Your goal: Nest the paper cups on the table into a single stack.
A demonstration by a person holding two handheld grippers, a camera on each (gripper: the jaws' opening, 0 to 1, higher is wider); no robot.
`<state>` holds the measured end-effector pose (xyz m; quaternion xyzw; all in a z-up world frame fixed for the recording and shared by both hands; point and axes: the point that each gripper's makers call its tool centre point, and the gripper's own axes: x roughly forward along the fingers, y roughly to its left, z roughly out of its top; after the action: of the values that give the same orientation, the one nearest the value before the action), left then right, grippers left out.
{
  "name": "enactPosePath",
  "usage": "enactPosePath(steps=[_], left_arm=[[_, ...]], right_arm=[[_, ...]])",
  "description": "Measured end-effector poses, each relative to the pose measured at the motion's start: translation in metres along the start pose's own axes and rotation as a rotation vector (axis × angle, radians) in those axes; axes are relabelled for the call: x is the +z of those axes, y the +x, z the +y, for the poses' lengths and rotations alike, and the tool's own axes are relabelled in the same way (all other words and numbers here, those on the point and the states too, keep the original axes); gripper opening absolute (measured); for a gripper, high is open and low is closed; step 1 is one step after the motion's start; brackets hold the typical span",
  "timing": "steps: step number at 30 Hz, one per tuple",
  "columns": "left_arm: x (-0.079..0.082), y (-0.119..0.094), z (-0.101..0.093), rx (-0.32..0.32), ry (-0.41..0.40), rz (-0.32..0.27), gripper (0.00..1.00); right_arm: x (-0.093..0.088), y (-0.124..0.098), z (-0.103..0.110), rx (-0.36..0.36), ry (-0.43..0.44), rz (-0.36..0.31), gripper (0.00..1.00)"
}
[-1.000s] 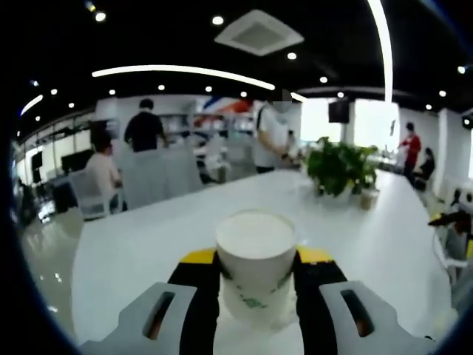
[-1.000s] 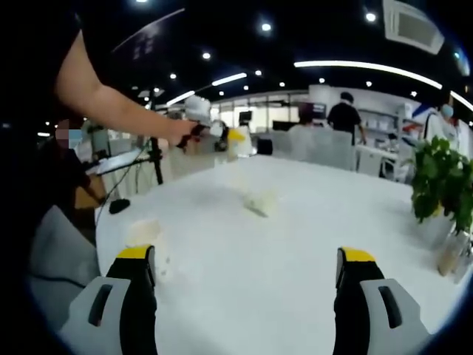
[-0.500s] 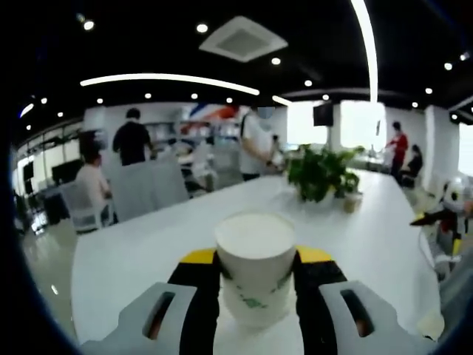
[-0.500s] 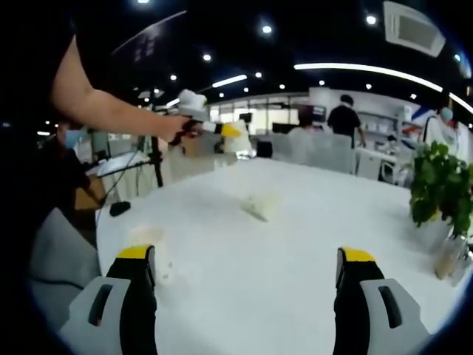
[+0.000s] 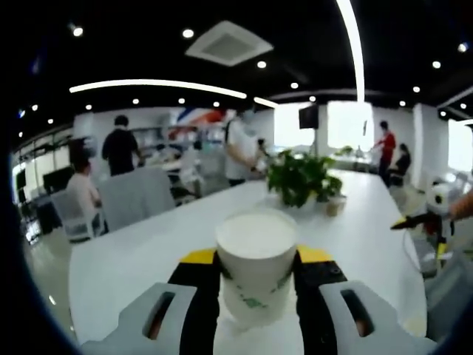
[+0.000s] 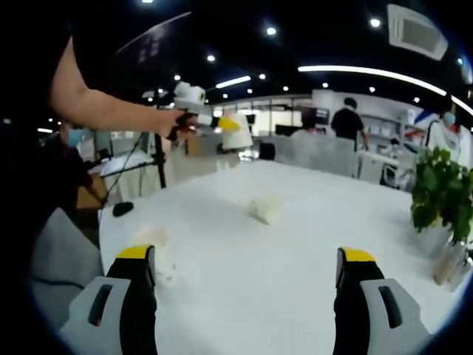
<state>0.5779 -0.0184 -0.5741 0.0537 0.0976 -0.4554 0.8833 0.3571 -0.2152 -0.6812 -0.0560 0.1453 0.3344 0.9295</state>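
Note:
A white paper cup [image 5: 255,265] with a green print stands upright between the jaws of my left gripper [image 5: 255,255], which is shut on it above the white table [image 5: 133,259]. The right gripper view shows that left gripper [image 6: 222,124] in a hand at the upper left, the held cup [image 6: 236,134] well above the table. My right gripper [image 6: 246,255] stands open over the table [image 6: 295,281], nothing between its jaws. A pale cup [image 6: 262,209] lies on the table mid-distance. Another blurred cup [image 6: 148,237] sits near my left jaw.
A potted plant [image 5: 299,177] stands on the far part of the table, at the right edge in the right gripper view [image 6: 440,196]. Grey chairs [image 5: 137,196] and several people stand beyond the table. A tripod [image 6: 157,166] is at the left.
The left gripper has risen a little with its cup and its view has swung, so the plant sits further left. The right gripper has stayed open and still.

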Motion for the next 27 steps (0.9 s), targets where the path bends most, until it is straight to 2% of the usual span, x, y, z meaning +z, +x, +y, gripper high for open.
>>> enactPosePath(steps=[10,27], left_arm=[[0.011,-0.007,-0.024,-0.043,0.019,-0.007,0.37],[0.027,-0.025,-0.068,-0.096,0.033,-0.021,0.37]], right_arm=[[-0.002,-0.002,0.001,0.003,0.017,0.019,1.0],[0.007,-0.008,0.006,0.007,-0.001,-0.003,1.0]])
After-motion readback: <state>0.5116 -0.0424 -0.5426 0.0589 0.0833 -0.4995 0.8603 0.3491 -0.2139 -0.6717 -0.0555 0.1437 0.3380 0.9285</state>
